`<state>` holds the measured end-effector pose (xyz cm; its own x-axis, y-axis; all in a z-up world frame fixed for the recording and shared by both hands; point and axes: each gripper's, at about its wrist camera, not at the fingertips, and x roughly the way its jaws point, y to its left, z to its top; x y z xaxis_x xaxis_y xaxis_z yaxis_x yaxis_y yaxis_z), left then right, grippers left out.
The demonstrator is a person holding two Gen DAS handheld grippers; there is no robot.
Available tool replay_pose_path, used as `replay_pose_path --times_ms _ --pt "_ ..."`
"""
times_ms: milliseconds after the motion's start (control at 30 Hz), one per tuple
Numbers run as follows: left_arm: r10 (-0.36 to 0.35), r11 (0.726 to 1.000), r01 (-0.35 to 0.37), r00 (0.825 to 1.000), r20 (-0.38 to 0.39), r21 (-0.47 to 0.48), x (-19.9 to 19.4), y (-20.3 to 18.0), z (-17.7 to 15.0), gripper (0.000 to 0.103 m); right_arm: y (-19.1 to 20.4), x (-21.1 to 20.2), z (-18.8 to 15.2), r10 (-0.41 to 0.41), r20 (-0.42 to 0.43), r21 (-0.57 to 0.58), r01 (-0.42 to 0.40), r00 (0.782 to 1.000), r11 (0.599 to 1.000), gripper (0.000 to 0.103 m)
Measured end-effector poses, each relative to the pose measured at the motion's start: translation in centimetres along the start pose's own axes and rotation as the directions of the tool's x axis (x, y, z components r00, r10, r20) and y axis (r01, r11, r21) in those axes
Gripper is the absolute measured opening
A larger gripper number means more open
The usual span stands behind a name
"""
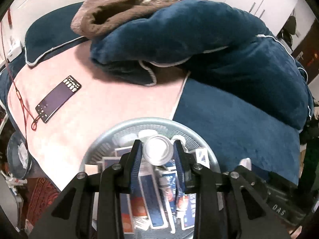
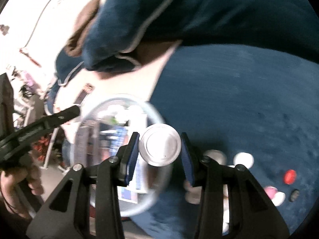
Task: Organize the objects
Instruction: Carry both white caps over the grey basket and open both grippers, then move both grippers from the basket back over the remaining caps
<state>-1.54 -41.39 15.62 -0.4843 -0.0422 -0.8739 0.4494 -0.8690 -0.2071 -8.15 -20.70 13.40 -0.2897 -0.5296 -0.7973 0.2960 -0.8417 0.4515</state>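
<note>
Hovering over a bed, both tools are clamped on small round containers above a pale mesh basket point(image 1: 119, 127). The left tool point(image 1: 158, 149) grips a clear jar with a white lid point(image 1: 157, 149), one blue pad pressed to each side of it. Directly beneath sits the basket, round-rimmed and packed with blue-and-white boxes point(image 1: 153, 205), some with orange patches, plus a few white lids near its far rim.

The right tool point(image 2: 159, 148) holds a second jar point(image 2: 159, 147), seen end-on as a shiny round face, its pads against both sides. In this blurred view the basket point(image 2: 89, 111) lies below and to the left of that jar, and the left tool's black frame point(image 2: 39, 123) reaches in from the left edge, with the person's hand point(image 2: 16, 183) around its grip.

The bed is covered by a dark blue blanket point(image 1: 239, 123) and a pink sheet point(image 1: 83, 123); the basket rests where they meet. A dark phone point(image 1: 58, 98) lies flat on the pink sheet, well apart from the basket, a red cord point(image 1: 22, 103) running just beside it. Bunched blue bedding point(image 1: 199, 39) and a brown throw point(image 1: 115, 6) pile up behind.

On the blue blanket to the right of the right tool lie loose pieces — a white round lid point(image 2: 243, 159), a red cap point(image 2: 290, 176), a pink item point(image 2: 270, 191) and a small dark one point(image 2: 294, 195).
</note>
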Motion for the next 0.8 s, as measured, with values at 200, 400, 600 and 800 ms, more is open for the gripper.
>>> replay_pose_path --times_ms 200,400,600,800 --pt "0.022 1.0 -0.022 1.0 -0.008 -0.018 0.5 1.0 0.0 0.062 1.0 1.8 1.0 0.184 0.086 0.013 -0.186 0.979 0.982 0.051" --pt "0.083 0.996 -0.083 0.997 0.001 -0.01 -0.1 1.0 -0.3 0.102 -0.3 0.6 1.0 0.123 0.119 0.029 -0.128 0.985 0.991 0.059" --pt "0.17 0.985 -0.17 0.985 -0.005 0.036 0.2 0.0 -0.7 0.102 -1.2 0.4 0.4 0.032 0.091 0.019 -0.034 0.995 0.999 0.093" --pt "0.202 0.976 -0.202 0.979 0.008 0.08 0.0 -1.0 -1.0 0.102 -2.3 0.1 0.3 -0.008 0.087 0.039 0.005 0.996 0.999 0.103"
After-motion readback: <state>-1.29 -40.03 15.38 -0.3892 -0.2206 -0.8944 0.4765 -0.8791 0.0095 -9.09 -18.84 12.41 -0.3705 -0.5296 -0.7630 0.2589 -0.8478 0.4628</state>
